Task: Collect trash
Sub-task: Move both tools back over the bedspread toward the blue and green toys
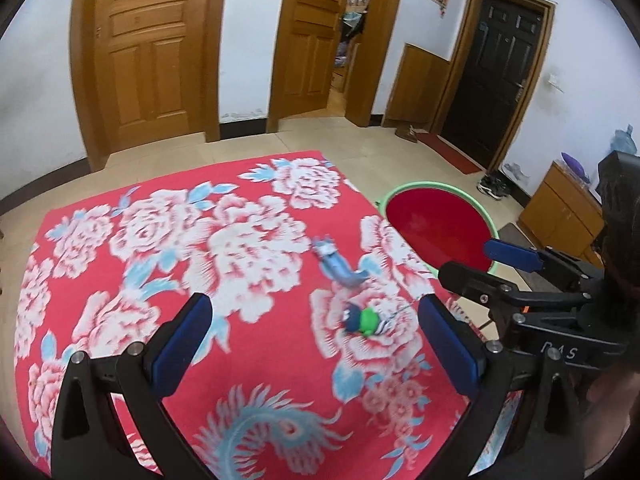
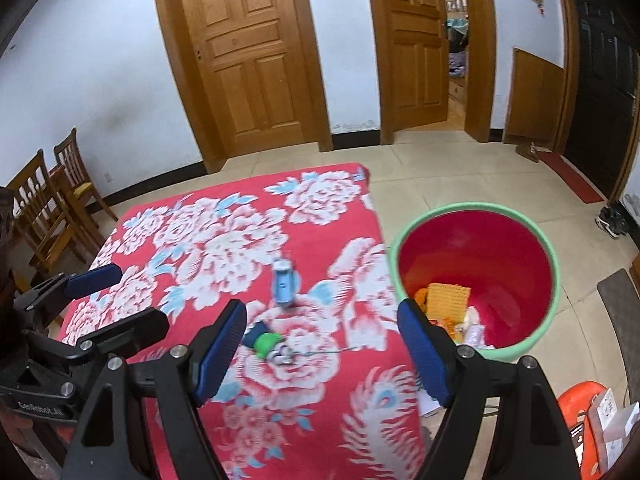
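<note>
A table under a red floral cloth (image 1: 160, 240) (image 2: 192, 240) carries two bits of trash. One is a crumpled blue-grey wrapper (image 1: 338, 262) (image 2: 283, 282). The other is a green and dark blue piece with a striped end (image 1: 364, 320) (image 2: 266, 342). My left gripper (image 1: 316, 340) hovers open above the cloth, the green piece just inside its right finger. My right gripper (image 2: 322, 344) is open too, with the green piece near its left finger and nothing gripped. Each gripper shows at the edge of the other's view (image 1: 492, 268) (image 2: 112, 304). A red bin with a green rim (image 1: 436, 188) (image 2: 472, 208) stands by the table's right edge.
The bin holds yellow and orange scraps (image 2: 446, 300). Wooden chairs (image 2: 52, 208) stand at the left wall. Shoes (image 1: 494, 186), a low wooden cabinet (image 1: 560, 208) and a dark mat (image 2: 620, 312) are on the right, with an orange object (image 2: 580, 408) near my right hand.
</note>
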The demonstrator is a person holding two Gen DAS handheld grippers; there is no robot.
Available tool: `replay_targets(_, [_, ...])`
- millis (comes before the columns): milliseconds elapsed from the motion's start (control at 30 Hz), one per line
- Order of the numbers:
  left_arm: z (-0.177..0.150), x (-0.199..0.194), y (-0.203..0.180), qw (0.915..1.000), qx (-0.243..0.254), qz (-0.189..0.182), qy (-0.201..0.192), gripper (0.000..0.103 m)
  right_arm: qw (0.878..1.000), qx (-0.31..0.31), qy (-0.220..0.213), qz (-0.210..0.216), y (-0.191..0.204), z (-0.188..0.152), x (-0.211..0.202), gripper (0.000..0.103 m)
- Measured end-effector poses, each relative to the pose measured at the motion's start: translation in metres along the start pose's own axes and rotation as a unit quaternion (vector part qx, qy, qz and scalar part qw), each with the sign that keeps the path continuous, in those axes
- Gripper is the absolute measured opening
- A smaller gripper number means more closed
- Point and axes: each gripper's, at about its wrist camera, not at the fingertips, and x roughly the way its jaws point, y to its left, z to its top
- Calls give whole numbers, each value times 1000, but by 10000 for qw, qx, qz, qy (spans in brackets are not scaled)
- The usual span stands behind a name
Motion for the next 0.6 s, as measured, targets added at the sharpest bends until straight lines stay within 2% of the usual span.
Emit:
replay_targets(367, [-23,-17,41,9986,-420,307,-20,101,9994,-288,148,148,38,-9,17,80])
replay_targets(500, [-25,-11,45,9983,-432,402,33,101,9990,-328,260,172,43,-14,33,80])
replay_targets(600, [-24,-1,43,9987,-391,306,115,101,9982,-350,410,270,46,-19,48,80])
